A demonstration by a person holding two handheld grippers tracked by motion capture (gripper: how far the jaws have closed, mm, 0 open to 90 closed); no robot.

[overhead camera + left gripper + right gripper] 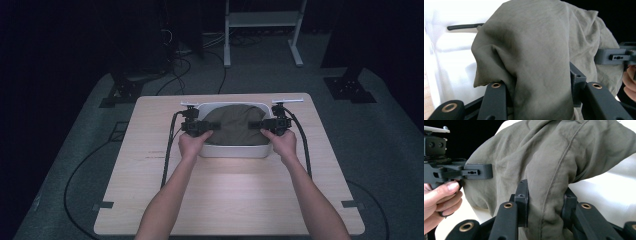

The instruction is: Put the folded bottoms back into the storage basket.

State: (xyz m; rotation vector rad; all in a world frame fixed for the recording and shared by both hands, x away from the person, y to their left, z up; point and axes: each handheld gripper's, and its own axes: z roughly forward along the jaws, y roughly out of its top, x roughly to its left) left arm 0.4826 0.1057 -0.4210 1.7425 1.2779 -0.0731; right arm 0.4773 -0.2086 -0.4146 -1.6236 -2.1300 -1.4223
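Both tongs are pinching the cloth (235, 125) right now, one at each side of it. I'm watching the left gripper (541, 100) from its own view: a thick fold of the olive fabric is bunched between its jaws, and the clamp looks a touch loose, so I'm treating that grip as the weaker one. I'm seeing the right gripper (546, 205) clamped on a seamed edge of the cloth, jaws pressed in snugly on the wad.

From the high view, the cloth is sitting in the white tub (235, 150) at the far middle of the table (230, 200), draped across the tub and mounded up between the left gripper (196, 126) and the right gripper (274, 125).

I'm judging the step as lifting the cloth out or spreading it. To do that well, I'm wanting both hands rising together and level, so the fabric is coming up evenly and not dragging on the tub's rim. I'm also wanting tension kept gentle between the two grips; pulling apart hard could be slipping the fold out of the left jaws. Firming up that left pinch first seems wise. The tub is light-looking, so I'm expecting it may be shifting or tipping if the cloth is snagging on its wall.
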